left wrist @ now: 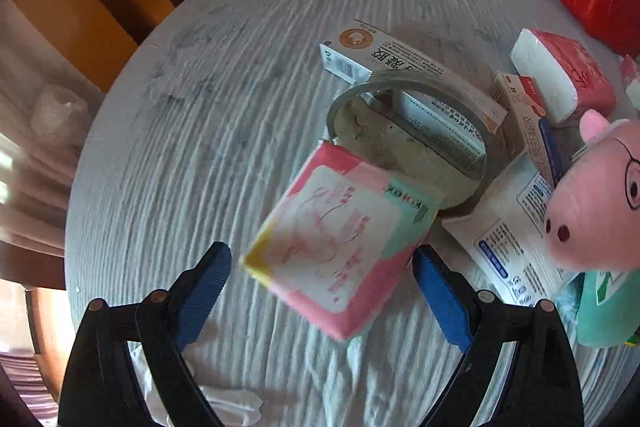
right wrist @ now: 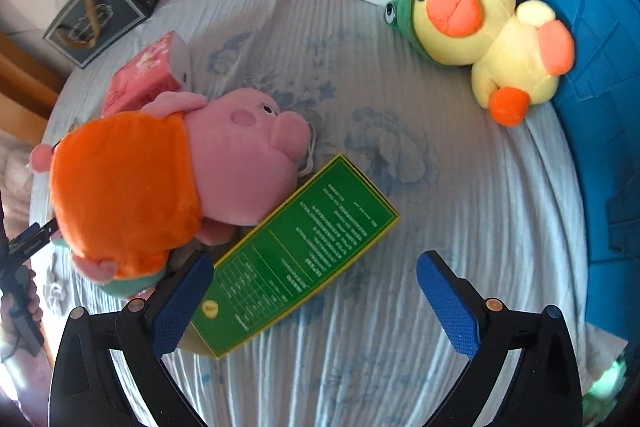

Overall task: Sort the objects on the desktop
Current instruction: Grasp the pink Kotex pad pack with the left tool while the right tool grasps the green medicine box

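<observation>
- The left gripper [left wrist: 322,267] has its jaws spread wide on either side of a pink tissue pack [left wrist: 340,239] at lower centre of the left wrist view; neither pad touches it, and whether the blurred pack rests on the surface [left wrist: 208,99] I cannot tell.
- The right gripper [right wrist: 314,287] has its jaws spread too and holds nothing; a green box [right wrist: 300,251] lies flat at lower centre, its near end by the left pad.
- Step in hand, as I judge it: taking up the tissue pack. The next move calls for closing squarely on its two long sides.
- Count, left view: one tape roll [left wrist: 408,143], about four printed cartons, two tissue packs, one pink plush.
- Count, right view: two plush toys, the pig [right wrist: 168,179] and the duck [right wrist: 484,27]; two tissue packs; one green box.
</observation>
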{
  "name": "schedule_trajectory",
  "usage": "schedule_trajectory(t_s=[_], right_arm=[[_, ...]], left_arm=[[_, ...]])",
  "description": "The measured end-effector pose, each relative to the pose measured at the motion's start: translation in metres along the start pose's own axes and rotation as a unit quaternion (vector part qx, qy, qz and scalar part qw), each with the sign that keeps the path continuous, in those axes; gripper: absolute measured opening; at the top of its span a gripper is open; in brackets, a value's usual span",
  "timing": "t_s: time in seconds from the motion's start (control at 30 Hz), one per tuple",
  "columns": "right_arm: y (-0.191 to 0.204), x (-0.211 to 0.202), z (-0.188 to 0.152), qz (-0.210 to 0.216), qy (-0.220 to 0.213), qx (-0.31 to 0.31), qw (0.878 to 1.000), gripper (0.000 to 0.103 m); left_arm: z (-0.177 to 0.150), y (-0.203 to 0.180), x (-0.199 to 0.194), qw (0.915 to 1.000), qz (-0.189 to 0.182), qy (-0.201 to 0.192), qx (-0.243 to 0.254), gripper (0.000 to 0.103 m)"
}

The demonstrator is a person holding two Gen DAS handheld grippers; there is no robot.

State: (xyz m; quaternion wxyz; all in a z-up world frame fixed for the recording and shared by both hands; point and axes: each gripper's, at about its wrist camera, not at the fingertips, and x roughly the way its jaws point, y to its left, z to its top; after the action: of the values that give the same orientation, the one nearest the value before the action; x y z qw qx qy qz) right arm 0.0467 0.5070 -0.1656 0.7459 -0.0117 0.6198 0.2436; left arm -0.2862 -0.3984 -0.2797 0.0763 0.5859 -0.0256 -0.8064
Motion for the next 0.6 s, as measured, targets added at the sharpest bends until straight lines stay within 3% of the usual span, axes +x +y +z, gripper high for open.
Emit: schedule_trajectory(t_s=[0.13,0.23,0.47,0.6], right_arm=[[0.011,0.018,0.008,-0.022,0.019,0.023,0.999,0.103],[0.016,0.031,0.009,-0.019,0.034,0.041,0.998,0.103],[0.013,0.056,-0.002,-0.032,0.073,0.053,0.995,0.103],[-0.006,0.057,-0.008,-0.045,0.081,0.062,0.994,0.103]], left_arm=[[0.011,-0.008,0.021,0.9996,-0.001,0.019,0.019,0.093],[0.011,-0.005,0.027,0.9995,-0.019,0.025,0.007,0.093],[-0.006,0.012,0.025,0.9946,-0.066,0.068,-0.043,0.081],[-0.020,0.009,0.016,0.9958,-0.065,0.057,-0.030,0.077]])
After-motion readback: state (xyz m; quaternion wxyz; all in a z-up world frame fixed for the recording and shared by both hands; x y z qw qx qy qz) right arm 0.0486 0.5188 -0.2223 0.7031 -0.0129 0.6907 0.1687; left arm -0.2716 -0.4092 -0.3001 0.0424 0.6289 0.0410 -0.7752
